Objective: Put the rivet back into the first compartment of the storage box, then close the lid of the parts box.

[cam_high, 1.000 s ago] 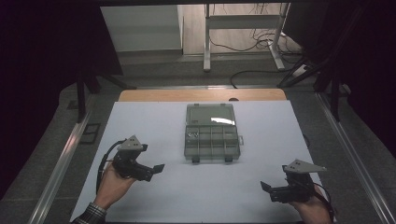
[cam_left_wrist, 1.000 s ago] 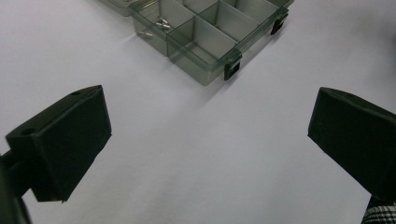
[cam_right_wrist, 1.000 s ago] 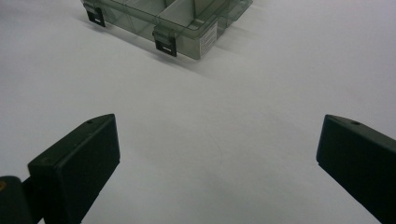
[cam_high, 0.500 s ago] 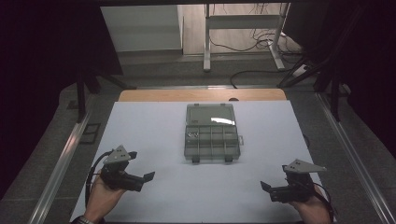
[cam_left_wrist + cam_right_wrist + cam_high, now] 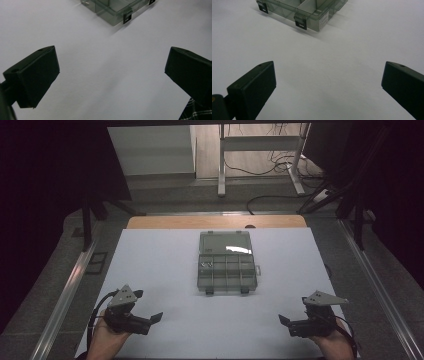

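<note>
From the high view I see the clear compartment box [image 5: 227, 263] lying open in the middle of the white table sheet [image 5: 160, 260], its lid folded back toward the far edge and its two latches facing me. A few small pale parts sit in one of the far-left compartments; they are too small for me to say what they are. My left gripper [image 5: 150, 321] rests low at the near left corner of the sheet, pointing inward to the right, well apart from the box. My right gripper [image 5: 286, 322] sits at the near right corner, pointing inward to the left, also well apart from the box. Each has its grey plate on top and its cable trailing back.

In the left gripper view, my two black jaws stand wide apart with bare sheet between them, holding nothing. The box's near corner [image 5: 117, 11] with one black latch shows at the top, well ahead.

In the right gripper view, the jaws are likewise spread wide and hold nothing. The box [image 5: 304, 10] lies at the top, two latches and a small white label on its near wall visible.
</note>
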